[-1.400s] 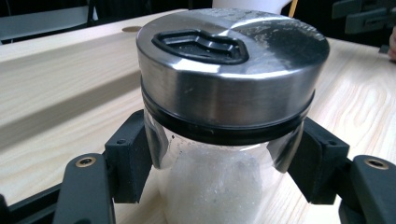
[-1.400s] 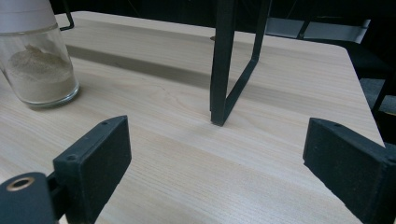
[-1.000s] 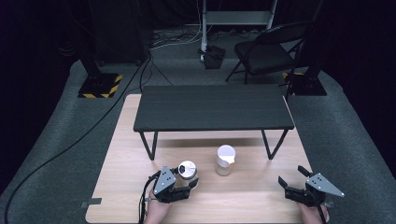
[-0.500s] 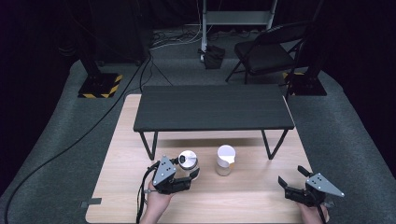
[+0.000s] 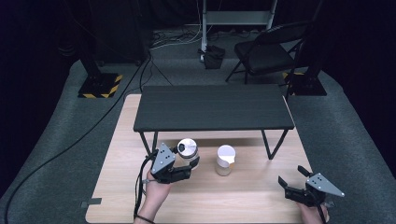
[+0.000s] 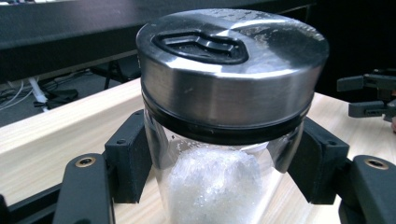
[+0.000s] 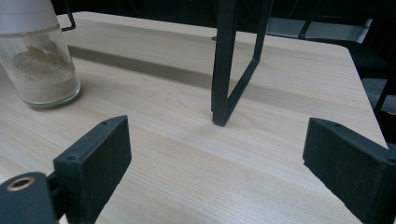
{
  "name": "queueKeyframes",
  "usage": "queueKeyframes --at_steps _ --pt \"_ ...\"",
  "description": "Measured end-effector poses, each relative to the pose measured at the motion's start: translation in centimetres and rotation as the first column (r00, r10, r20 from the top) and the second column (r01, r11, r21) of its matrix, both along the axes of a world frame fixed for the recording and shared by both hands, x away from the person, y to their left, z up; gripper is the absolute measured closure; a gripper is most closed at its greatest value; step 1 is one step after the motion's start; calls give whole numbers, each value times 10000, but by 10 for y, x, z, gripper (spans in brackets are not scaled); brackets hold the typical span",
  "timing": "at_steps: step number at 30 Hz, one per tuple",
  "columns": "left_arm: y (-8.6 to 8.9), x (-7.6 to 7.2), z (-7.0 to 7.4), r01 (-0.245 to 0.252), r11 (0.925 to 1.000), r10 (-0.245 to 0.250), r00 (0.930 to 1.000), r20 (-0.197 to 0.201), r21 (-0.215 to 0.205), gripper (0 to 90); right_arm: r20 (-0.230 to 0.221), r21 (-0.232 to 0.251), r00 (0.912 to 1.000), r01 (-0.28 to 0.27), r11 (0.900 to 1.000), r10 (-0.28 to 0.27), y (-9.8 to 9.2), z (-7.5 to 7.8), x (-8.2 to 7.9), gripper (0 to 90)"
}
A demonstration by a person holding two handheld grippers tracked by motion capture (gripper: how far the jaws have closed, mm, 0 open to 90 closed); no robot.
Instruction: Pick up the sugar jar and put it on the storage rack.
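Observation:
My left gripper (image 5: pixel 188 164) is shut on a glass jar (image 5: pixel 187 151) with a brushed steel lid (image 6: pixel 231 60) and white crystals inside (image 6: pixel 212 189). Its two black pads (image 6: pixel 128 161) press on the glass just under the lid, and the jar hangs above the wooden table (image 5: pixel 252 200). A second jar (image 5: pixel 225 160), white-lidded with beige powder (image 7: pixel 42 77), stands on the wood to the right. My right gripper (image 5: pixel 293 178) rests near the front right corner, jaws wide apart with nothing between them (image 7: pixel 217 168).
A low black bench (image 5: pixel 212 107) stands across the back half of the table; one of its black legs (image 7: pixel 224 70) is just ahead of my right gripper. A folding chair (image 5: pixel 271 51) and cables lie on the floor beyond.
My left gripper has lifted the steel-lidded jar off the table and carried it slightly towards the bench. The right gripper and the white-lidded jar have stayed put.

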State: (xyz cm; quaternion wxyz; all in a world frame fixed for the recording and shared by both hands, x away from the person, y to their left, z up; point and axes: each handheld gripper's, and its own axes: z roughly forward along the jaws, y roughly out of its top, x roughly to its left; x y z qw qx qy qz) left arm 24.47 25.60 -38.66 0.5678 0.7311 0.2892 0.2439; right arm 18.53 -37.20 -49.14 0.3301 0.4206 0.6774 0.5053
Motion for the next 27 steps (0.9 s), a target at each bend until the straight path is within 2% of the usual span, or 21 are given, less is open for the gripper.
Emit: queueKeyframes --at_steps 8,14,27 --pt "-5 6 14 -257 9996 257 9996 62 -78 314 -4 2 10000 -4 10000 4 0 0 0 70" --pt "-8 8 30 -342 9994 341 9993 159 60 314 -12 -11 10000 -13 10000 13 0 0 0 70" --pt "-9 11 59 -463 9988 470 9978 474 -165 314 -13 -54 10000 -22 10000 22 0 1 0 70"
